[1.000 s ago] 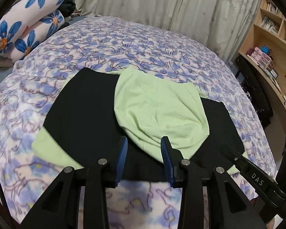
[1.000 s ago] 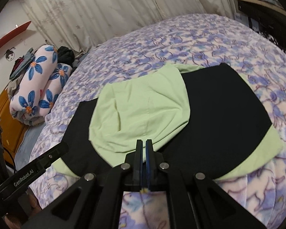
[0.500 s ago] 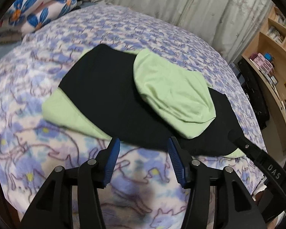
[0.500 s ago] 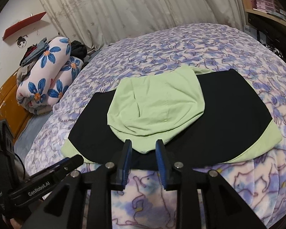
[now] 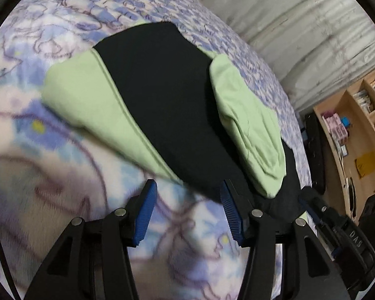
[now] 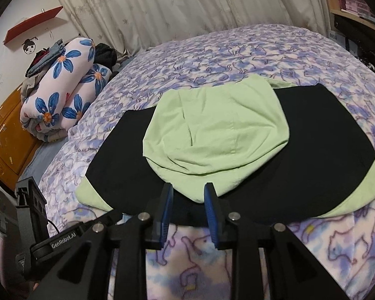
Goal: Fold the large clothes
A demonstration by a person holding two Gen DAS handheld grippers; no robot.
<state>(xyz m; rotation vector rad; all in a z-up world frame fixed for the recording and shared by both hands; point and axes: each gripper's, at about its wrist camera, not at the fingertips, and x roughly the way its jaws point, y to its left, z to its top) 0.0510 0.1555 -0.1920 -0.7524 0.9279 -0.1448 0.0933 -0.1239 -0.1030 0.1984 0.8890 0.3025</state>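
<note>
Garment: your black and light-green garment (image 6: pixel 320 145) lies flat on the bed (image 6: pixel 237 57), near the edge closest to you; its green hood (image 6: pixel 212 135) is folded down over the black middle.
Garment, left view: the same piece (image 5: pixel 162 100) runs diagonally, with a green sleeve band (image 5: pixel 87 100) on its left and the hood (image 5: pixel 250 130) on its right.
Left tongs: your left tongs (image 5: pixel 187 212) stand wide open and grip nothing; they hover over the patterned bedspread (image 5: pixel 50 175) just short of the garment's near black hem.
Right tongs: your right tongs (image 6: pixel 187 210) are parted, with nothing between the blue pads (image 6: pixel 166 212); they sit at the near hem, right below the hood's lowest tip.
Near edge: the black hem lies close to the bed's front edge, with a strip of bedspread (image 6: pixel 337 250) showing between them.
Open room: beyond the garment you have a broad stretch of bedspread up to the curtain (image 6: pixel 187 7); to the right of the garment the cover also lies bare.
Left side of the bed: a rolled quilt with blue flowers (image 6: pixel 62 85) sits well apart from the garment, with dark clothes (image 6: pixel 105 55) heaped on and behind it.
Shelving: the wooden shelf unit (image 5: pixel 350 125) beside the bed has compartments holding books and small boxes; the print is too small for you to read.
</note>
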